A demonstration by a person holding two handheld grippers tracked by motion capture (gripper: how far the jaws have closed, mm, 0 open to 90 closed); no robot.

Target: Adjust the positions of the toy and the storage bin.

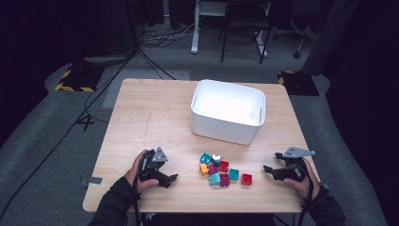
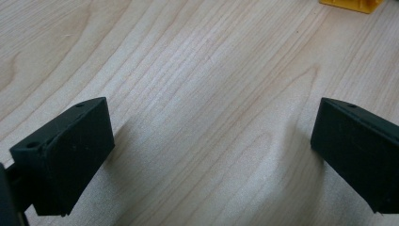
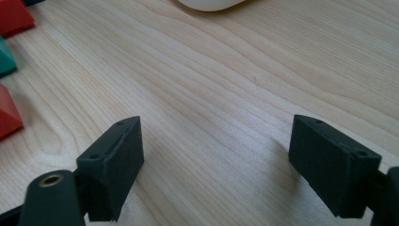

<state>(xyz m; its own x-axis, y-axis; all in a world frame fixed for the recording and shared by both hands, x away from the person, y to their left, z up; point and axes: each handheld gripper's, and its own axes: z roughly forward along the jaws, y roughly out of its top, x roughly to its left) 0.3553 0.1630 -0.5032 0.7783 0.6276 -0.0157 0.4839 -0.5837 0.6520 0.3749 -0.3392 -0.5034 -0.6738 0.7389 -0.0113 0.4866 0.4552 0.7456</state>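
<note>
1. Left gripper (image 1: pixel 173 178): rests on the wooden table (image 1: pixel 150 117) at the near left, jaws spread wide with bare wood between them, holding nothing.
2. Right gripper (image 1: pixel 266 168): rests at the near right, jaws spread wide, holding nothing.
3. Toy bricks (image 1: pixel 223 170): a loose cluster in teal, red, magenta, orange and white, on the table between the two grippers, apart from both.
4. White bin (image 1: pixel 228 111): stands just beyond the bricks, toward the table's far edge.
</note>
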